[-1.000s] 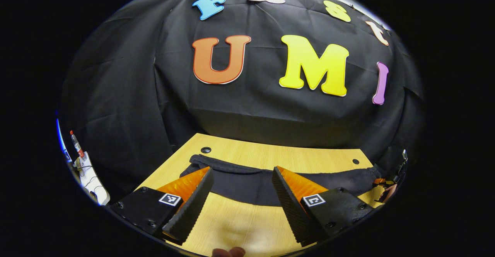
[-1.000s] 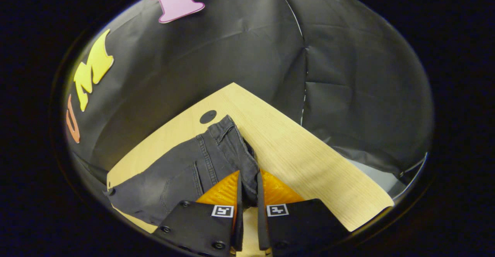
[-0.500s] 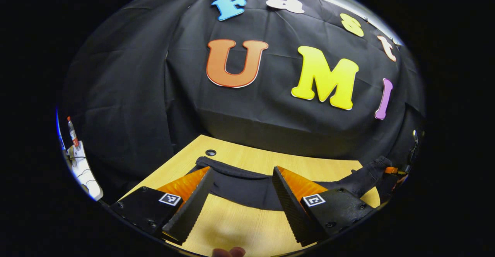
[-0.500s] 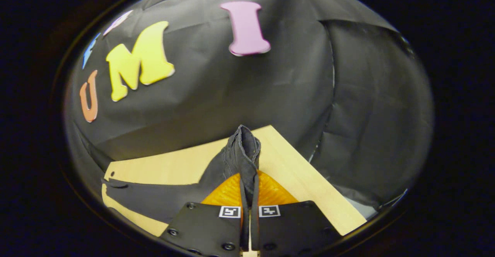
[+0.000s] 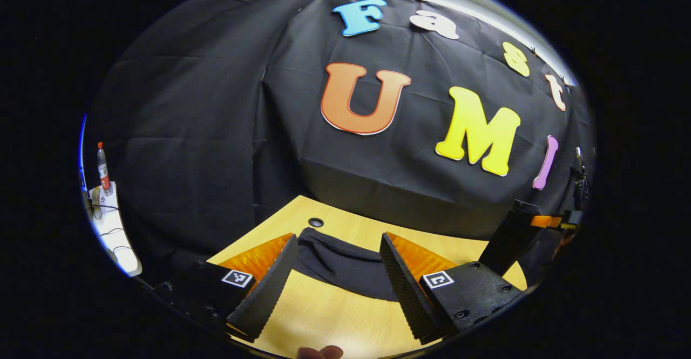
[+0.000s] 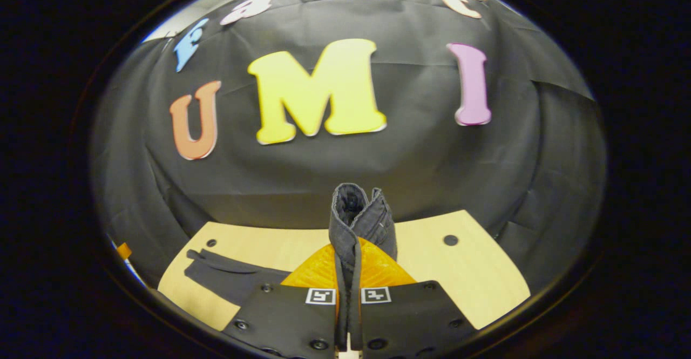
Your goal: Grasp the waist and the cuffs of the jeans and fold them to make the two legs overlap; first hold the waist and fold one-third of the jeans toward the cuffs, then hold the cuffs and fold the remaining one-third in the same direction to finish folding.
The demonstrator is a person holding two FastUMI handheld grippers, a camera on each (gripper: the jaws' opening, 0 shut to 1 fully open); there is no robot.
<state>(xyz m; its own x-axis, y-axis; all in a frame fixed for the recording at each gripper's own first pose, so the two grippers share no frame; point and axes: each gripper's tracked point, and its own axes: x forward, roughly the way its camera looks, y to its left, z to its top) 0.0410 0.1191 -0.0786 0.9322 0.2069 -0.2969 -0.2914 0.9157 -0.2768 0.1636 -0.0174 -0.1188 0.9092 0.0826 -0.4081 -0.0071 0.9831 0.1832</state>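
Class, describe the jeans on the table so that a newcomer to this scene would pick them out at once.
Start at the light wooden table in front of the black cloth wall. On it lies the dark grey jeans, the one garment there. One bunched end stands up off the wood, pinched in the right gripper, while the left gripper hangs open over the flat part.

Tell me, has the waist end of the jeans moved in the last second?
Yes. The right claw, shut on the jeans, has lifted that end off the table; it now stands up against the booth wall.
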